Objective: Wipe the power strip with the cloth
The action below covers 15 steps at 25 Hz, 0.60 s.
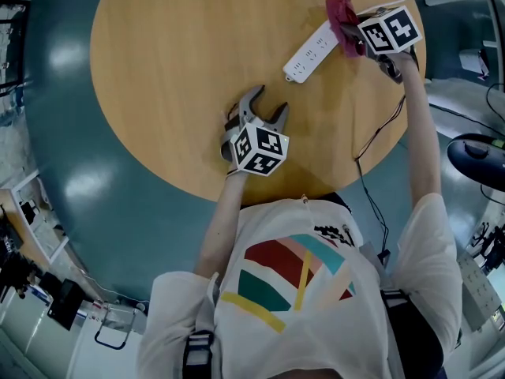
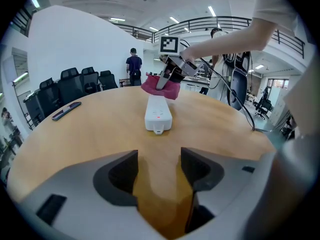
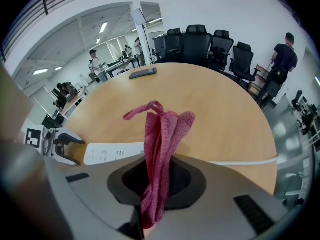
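While R gripper (image 3: 156, 184) has its jaws clamped on the cloth (image 3: 161, 134) at the strip's (image 1: 310, 55) far end, L gripper (image 1: 264, 107) sits low over the table (image 1: 173, 85) w/ jaws apart.

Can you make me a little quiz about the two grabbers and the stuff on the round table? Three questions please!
1. Pick one: what is the right gripper shut on?
A) the red cloth
B) a pen
C) nothing
2. True or false: the left gripper is open and empty, apart from the power strip.
3. Fill the gap: the power strip's colour is ____.

Key: 1 is A. 2 is true. 3 is white.
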### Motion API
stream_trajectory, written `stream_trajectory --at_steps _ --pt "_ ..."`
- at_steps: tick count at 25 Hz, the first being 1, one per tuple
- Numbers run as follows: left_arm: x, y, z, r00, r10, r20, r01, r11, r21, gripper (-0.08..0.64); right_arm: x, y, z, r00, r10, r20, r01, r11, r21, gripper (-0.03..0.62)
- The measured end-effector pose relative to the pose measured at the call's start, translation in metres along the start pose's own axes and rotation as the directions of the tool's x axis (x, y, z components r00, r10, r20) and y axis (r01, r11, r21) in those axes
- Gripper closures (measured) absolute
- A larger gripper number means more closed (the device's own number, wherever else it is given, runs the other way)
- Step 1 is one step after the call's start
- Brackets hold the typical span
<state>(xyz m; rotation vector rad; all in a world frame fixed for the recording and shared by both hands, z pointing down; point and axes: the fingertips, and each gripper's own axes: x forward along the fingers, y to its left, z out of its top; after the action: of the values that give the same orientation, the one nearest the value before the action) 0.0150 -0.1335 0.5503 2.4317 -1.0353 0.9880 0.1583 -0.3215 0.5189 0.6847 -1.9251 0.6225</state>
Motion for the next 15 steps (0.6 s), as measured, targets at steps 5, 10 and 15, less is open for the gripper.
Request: stream_trajectory --at_steps 5,10,15 --pt "0.009 0.002 0.003 1.0 -0.001 -0.001 0.001 1.0 0.0 0.247 0.0 -0.051 -0.011 0.967 -0.24 -0.081 0.236 0.97 -0.057 0.552" --pt "0.006 0.008 -0.007 1.0 0.0 0.001 0.0 1.0 0.0 0.247 0.025 -0.001 -0.001 0.994 -0.101 -0.044 0.092 0.981 -0.173 0.553" --pt "0.008 0.007 -0.005 1.0 0.009 0.007 -0.009 1.0 0.007 0.247 0.025 0.015 -0.004 0.992 -0.099 -0.072 0.075 0.956 -0.283 0.554"
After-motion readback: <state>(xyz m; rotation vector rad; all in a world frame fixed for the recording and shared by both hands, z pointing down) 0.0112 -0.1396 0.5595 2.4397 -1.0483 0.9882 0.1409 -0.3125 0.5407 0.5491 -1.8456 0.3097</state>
